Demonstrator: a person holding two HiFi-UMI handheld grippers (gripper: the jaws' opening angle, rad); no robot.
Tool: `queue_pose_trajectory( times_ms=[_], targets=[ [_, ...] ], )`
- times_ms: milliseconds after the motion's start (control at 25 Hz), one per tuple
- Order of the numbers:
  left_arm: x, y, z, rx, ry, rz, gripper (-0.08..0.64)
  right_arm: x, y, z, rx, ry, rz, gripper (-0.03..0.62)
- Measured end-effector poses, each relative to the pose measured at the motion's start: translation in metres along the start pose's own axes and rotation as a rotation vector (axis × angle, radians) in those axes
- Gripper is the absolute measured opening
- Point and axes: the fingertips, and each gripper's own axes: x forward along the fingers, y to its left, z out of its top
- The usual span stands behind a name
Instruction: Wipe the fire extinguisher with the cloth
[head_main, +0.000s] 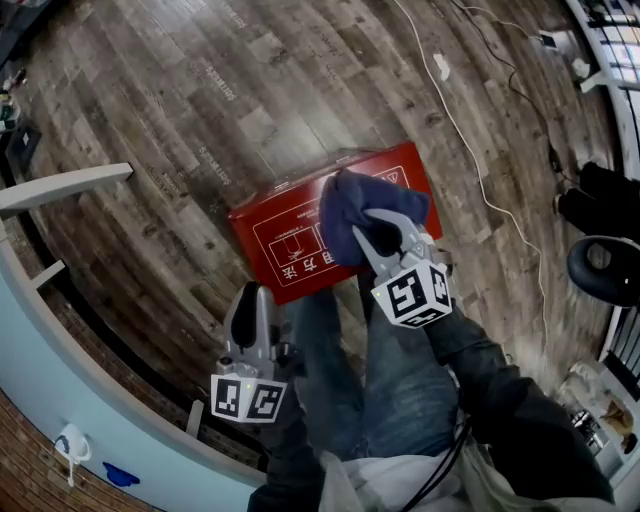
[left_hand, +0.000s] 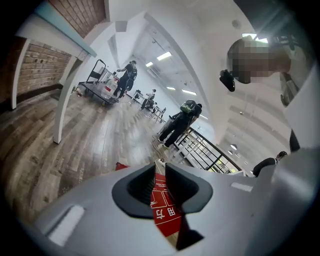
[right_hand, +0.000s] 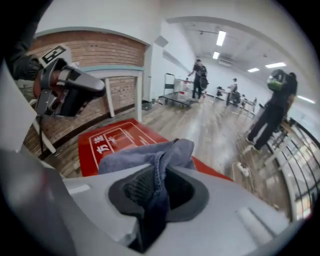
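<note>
A red fire extinguisher box (head_main: 285, 245) with white print lies flat on the wooden floor. A dark blue cloth (head_main: 355, 205) hangs bunched over the box's right half, and my right gripper (head_main: 380, 232) is shut on it. In the right gripper view the cloth (right_hand: 150, 155) runs down between the jaws, with the box (right_hand: 107, 142) just beyond. My left gripper (head_main: 252, 298) hovers near the box's near edge, shut and holding nothing. The left gripper view shows a strip of the box (left_hand: 162, 207) through the slit between its jaws.
The person's jeans-clad legs (head_main: 400, 390) stand right behind the box. A white cable (head_main: 480, 170) crosses the floor to the right, near black chair parts (head_main: 605, 265). A white table frame (head_main: 60, 190) and a brick wall stand at left. People and a trolley (left_hand: 102, 87) are far off.
</note>
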Motion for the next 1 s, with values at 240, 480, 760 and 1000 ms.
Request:
queue_pose_trajectory(
  times_ms=[240, 480, 760, 1000],
  targets=[
    [-0.017, 0.019, -0.007, -0.02, -0.02, 0.027, 0.066, -0.014, -0.048, -0.022, 0.255, 0.014, -0.116, 0.057],
    [-0.034, 0.043, -0.027, -0.049, -0.022, 0.086, 0.063, 0.036, 0.088, 0.069, 0.05, -0.055, 0.183, 0.057],
    [-0.038, 0.06, -0.019, -0.036, -0.024, 0.091, 0.061, 0.041, 0.105, 0.075, 0.008, -0.09, 0.275, 0.057],
    [-0.034, 0.057, -0.013, -0.039, -0.03, 0.048, 0.06, 0.008, -0.075, -0.01, 0.332, 0.033, -0.115, 0.058]
  ],
)
